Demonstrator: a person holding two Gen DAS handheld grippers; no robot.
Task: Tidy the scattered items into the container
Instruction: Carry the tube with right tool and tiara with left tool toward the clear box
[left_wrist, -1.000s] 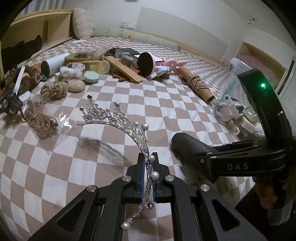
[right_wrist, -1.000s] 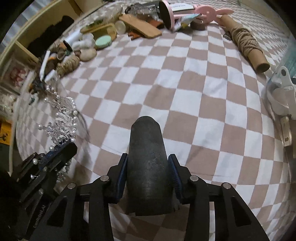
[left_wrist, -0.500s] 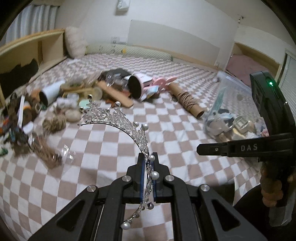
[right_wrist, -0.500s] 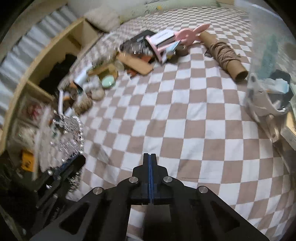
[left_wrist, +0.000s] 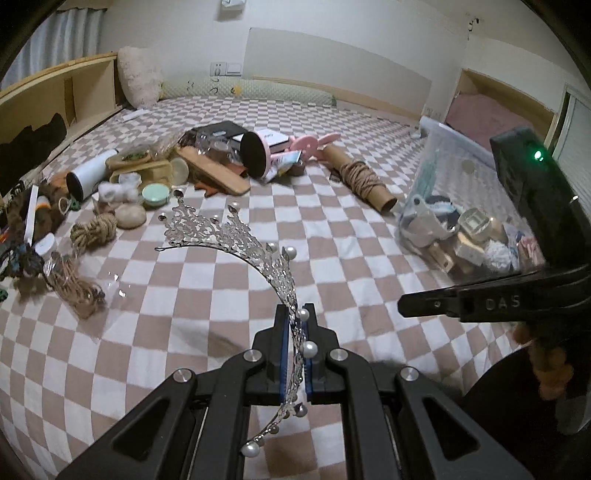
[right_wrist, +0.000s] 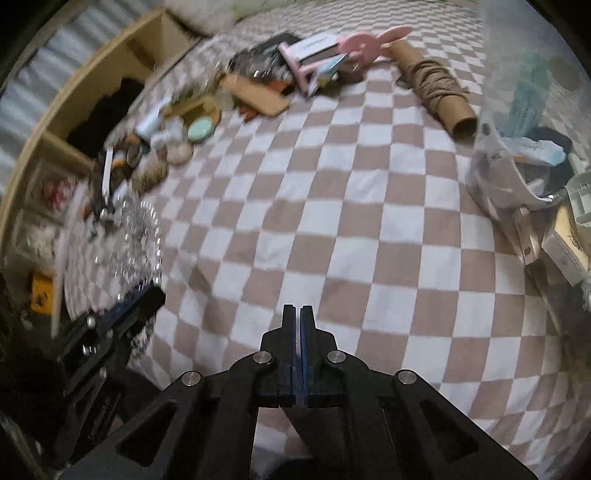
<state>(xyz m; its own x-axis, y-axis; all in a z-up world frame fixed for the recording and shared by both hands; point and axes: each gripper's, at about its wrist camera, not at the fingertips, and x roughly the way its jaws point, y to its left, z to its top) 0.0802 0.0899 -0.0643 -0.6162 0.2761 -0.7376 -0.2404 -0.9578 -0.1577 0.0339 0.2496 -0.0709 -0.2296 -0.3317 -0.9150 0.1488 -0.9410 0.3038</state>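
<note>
Left gripper (left_wrist: 295, 350) clamped on tiara (left_wrist: 236, 240) – lifted over bed, frame centre | right gripper (right_wrist: 298, 347) pressed together, empty | clear container (left_wrist: 461, 221) at right edge, part-filled | judged: carry level – release low inside, prongs snag.

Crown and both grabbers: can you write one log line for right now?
left gripper: shut on tiara, lifted off bed | right gripper: shut, holding nothing | container: partly filled, tiara not in
</note>
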